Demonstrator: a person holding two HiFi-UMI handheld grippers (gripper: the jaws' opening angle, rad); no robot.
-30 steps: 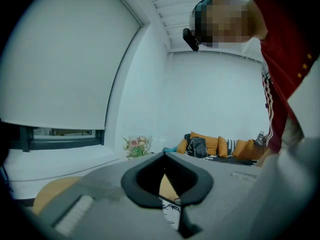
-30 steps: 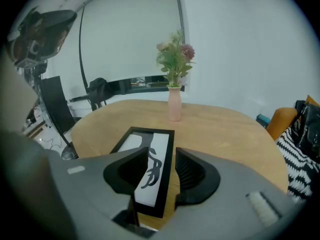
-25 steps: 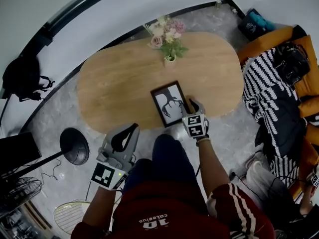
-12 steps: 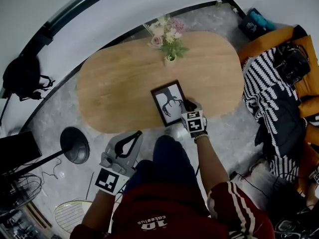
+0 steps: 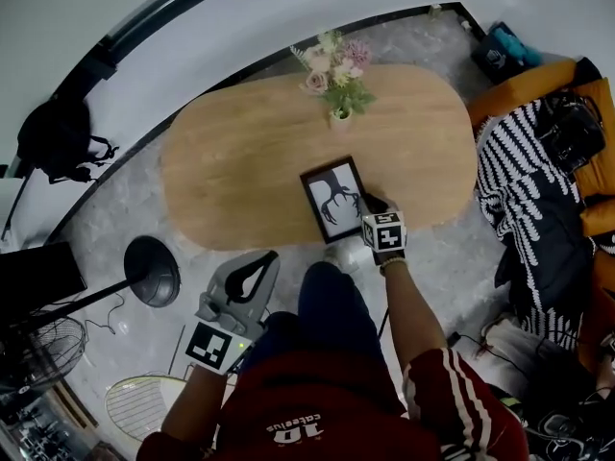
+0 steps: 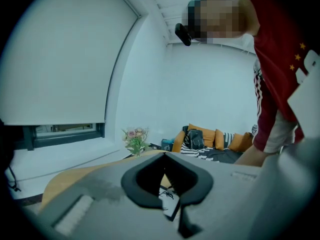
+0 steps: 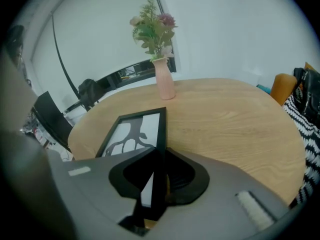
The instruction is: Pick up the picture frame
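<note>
Item one, left gripper: I am holding it off the near side of the table, over the marbled grey floor. In its own view its jaws are meeting at the tips with nothing clamped; a corner of the frame is showing through the loop behind them.

Item two, oval light-wood table: it is carrying a pink vase of pale flowers at its far edge and the frame near its near edge.

Item three, black-edged picture frame with a black antler print on white: it is lying face up on the table, its long sides running away from me, and its near right corner is sitting in the right gripper.

Item four, right gripper: I am pointing it steeply down at that corner. In the right gripper view its jaws have just been closing and are now pressing on the frame's right-hand edge from both sides, narrowly apart by the thickness of that edge.

Item five, orange sofa with a black-and-white striped throw: it is standing right of the table.

Changes from a second ago: the frame is lying where it lay, the right gripper is staying at the same corner with narrower jaws, and the left gripper is hanging much where it was.
</note>
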